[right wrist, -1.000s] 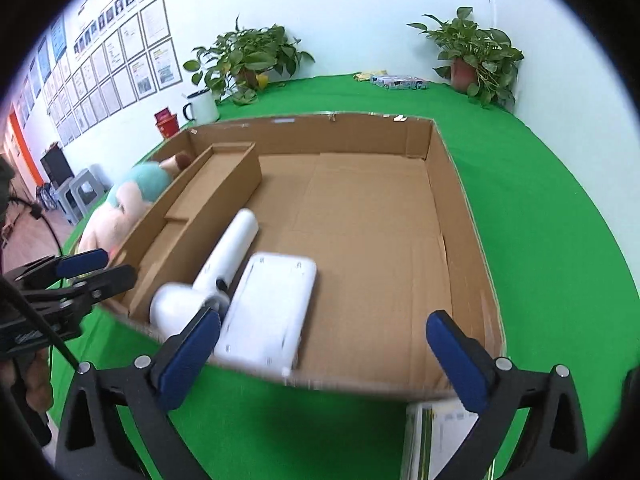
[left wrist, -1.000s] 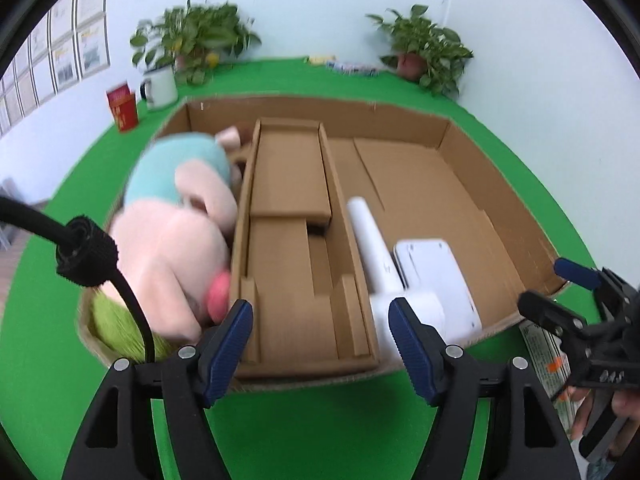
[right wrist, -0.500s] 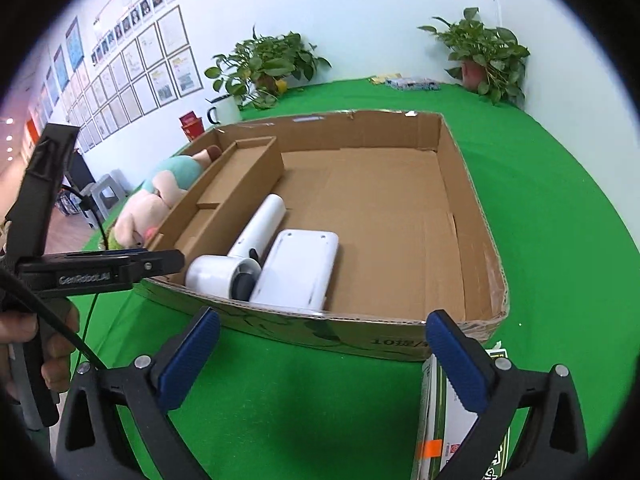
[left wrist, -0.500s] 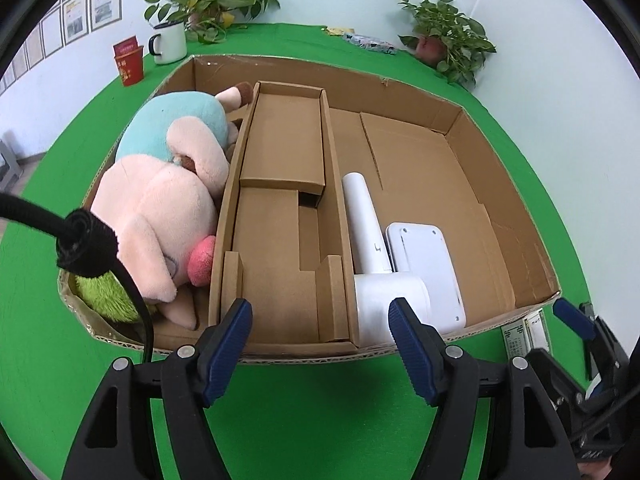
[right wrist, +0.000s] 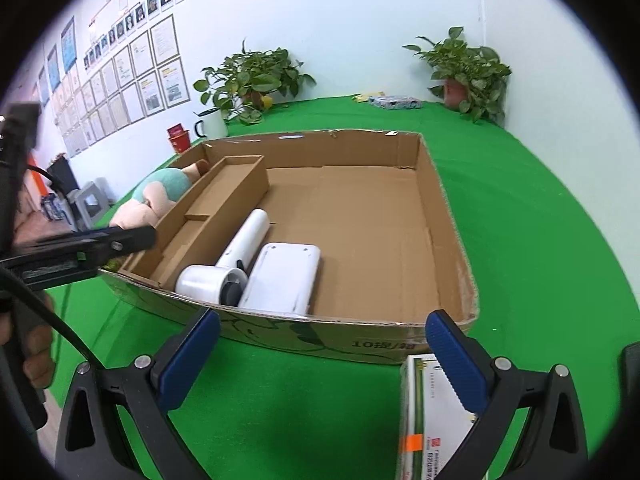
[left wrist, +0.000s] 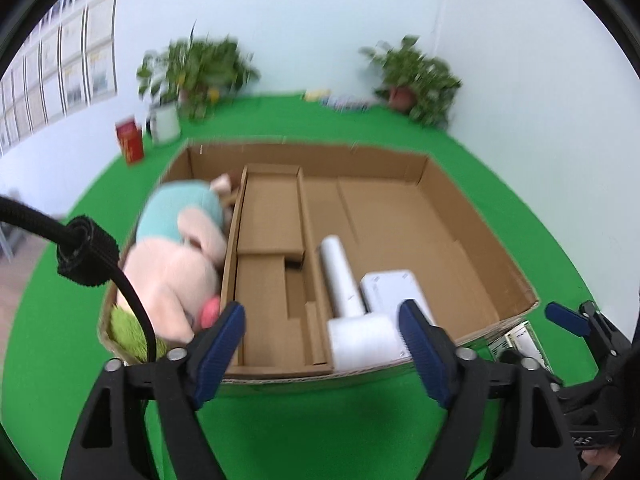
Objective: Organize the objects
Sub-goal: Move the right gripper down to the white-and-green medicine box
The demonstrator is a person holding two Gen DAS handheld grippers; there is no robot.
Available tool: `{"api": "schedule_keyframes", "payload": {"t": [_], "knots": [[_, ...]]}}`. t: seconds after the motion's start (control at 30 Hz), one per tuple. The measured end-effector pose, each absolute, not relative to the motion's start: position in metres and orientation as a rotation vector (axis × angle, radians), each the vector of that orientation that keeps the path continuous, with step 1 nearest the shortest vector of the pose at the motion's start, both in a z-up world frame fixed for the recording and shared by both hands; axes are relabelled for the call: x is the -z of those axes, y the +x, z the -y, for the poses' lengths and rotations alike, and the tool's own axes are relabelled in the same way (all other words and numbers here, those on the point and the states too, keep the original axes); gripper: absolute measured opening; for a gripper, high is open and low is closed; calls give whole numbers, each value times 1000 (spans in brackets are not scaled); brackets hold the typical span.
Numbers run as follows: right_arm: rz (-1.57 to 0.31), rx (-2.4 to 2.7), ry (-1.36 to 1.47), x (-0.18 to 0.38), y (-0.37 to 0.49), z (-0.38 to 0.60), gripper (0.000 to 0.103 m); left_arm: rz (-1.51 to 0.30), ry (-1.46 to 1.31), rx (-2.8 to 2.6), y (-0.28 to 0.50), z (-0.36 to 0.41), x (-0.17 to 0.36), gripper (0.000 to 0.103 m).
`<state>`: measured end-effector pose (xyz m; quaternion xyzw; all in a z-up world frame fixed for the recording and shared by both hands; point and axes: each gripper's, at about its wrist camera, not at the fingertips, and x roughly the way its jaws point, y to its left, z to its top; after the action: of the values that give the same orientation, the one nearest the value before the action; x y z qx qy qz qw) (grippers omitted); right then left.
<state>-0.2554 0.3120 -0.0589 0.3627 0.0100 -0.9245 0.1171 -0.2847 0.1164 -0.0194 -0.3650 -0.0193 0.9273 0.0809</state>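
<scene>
Hovering both empty grippers, left gripper just widened, right gripper wide, I see plush toy, hair dryer and white device boxed in the cardboard box; one carton waits outside at five o'clock.

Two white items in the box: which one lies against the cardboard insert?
The white hair dryer; it runs along the cardboard insert, while the flat white box lies on its other side.

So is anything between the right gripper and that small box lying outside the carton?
Nothing visible: the right gripper is open, and the small box lies on the green cloth just under its right finger, outside the carton.
</scene>
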Motion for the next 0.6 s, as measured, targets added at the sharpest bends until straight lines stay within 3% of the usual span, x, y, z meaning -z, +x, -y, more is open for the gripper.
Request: {"api": "schedule_keyframes", "payload": {"t": [0.13,0.4,0.6], "knots": [[-59,2720,1063,60,-248,-311,102,-21,-969,-2823,-262,-131,14,92],[-49,2750,1030,63,-209,-354,102,-51,-978,-2728,-227,-147,50,92],[36,2669,1186,94,-192,-389,102,81,-1129,-2563,-230,-150,85,92]]}}
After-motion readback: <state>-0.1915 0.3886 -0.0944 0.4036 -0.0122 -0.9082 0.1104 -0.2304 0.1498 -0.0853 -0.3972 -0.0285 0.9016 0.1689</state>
